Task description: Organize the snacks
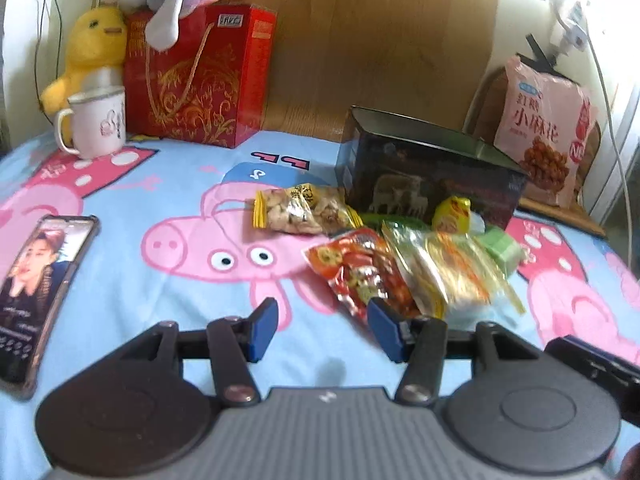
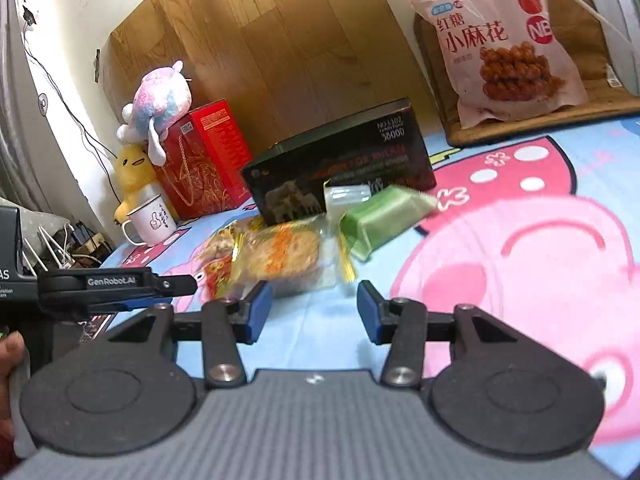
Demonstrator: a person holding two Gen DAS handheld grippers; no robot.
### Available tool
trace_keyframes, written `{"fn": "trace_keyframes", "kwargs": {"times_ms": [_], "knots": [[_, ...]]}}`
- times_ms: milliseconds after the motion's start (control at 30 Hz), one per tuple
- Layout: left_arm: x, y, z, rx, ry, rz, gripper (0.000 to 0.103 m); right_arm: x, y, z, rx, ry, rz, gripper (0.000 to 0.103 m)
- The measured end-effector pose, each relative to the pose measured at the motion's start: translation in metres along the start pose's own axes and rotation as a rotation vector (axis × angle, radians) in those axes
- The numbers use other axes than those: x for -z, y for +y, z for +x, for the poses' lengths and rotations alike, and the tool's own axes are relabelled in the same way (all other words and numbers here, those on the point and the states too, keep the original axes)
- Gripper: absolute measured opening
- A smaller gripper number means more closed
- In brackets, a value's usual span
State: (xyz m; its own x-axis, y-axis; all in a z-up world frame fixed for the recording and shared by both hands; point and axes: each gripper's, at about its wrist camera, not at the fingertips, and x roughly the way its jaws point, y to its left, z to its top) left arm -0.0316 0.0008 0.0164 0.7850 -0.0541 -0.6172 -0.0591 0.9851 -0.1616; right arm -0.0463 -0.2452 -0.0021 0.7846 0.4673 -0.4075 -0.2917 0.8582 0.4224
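Observation:
Several small snack packs lie on the cartoon-pig sheet in front of an open dark box (image 1: 432, 176): a yellow-edged nut pack (image 1: 302, 210), a red pack (image 1: 360, 272), a clear bread pack (image 1: 448, 272), a green pack (image 1: 502, 246) and a small yellow pack (image 1: 452, 210). My left gripper (image 1: 322, 330) is open and empty, its right finger beside the red pack. My right gripper (image 2: 314, 308) is open and empty just short of the bread pack (image 2: 284, 256) and green pack (image 2: 380, 216). The dark box (image 2: 340, 164) stands behind them.
A big pink snack bag (image 1: 544, 128) leans at the back right on a wooden board (image 2: 520, 120). A red gift bag (image 1: 200, 76), plush toys (image 1: 92, 48) and a white mug (image 1: 98, 124) stand at the back left. A phone (image 1: 36, 292) lies at the left.

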Motion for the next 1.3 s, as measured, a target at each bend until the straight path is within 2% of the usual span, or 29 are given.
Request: {"fn": "trace_keyframes", "kwargs": {"times_ms": [167,300,367,400,500,533,600,767,1000,1167,1300], "knots": [[0.021,-0.014,-0.014,-0.064,-0.048,0.09,0.051,0.019,0.01,-0.014,0.043,-0.036,0.003,0.077],[0.037,-0.024,-0.017,-0.089,-0.038,0.138,0.051,0.032,0.011,-0.023,0.065,-0.03,0.039,0.083],[0.042,-0.027,-0.018,-0.101,-0.031,0.145,0.055,0.036,0.009,-0.026,0.076,-0.026,0.052,0.085],[0.043,-0.027,-0.018,-0.103,-0.028,0.147,0.062,0.038,0.008,-0.028,0.081,-0.03,0.056,0.087],[0.043,-0.029,-0.022,-0.117,-0.042,0.15,0.092,0.039,0.009,-0.034,0.112,-0.058,0.053,0.092],[0.043,-0.029,-0.024,-0.117,-0.055,0.156,0.099,0.04,0.011,-0.036,0.127,-0.075,0.053,0.095],[0.042,-0.032,-0.029,-0.128,-0.081,0.167,0.103,0.042,0.012,-0.04,0.148,-0.11,0.053,0.099],[0.036,-0.025,-0.028,-0.133,-0.062,0.139,0.103,0.043,0.011,-0.038,0.153,-0.116,0.056,0.103],[0.034,-0.018,-0.022,-0.145,-0.038,0.121,0.103,0.044,0.005,-0.032,0.142,-0.09,0.064,0.103],[0.033,-0.019,-0.02,-0.182,-0.04,0.138,0.103,0.045,0.002,-0.031,0.136,-0.082,0.062,0.103],[0.03,-0.014,-0.019,-0.169,-0.034,0.133,0.103,0.045,0.003,-0.031,0.137,-0.08,0.062,0.103]]}}
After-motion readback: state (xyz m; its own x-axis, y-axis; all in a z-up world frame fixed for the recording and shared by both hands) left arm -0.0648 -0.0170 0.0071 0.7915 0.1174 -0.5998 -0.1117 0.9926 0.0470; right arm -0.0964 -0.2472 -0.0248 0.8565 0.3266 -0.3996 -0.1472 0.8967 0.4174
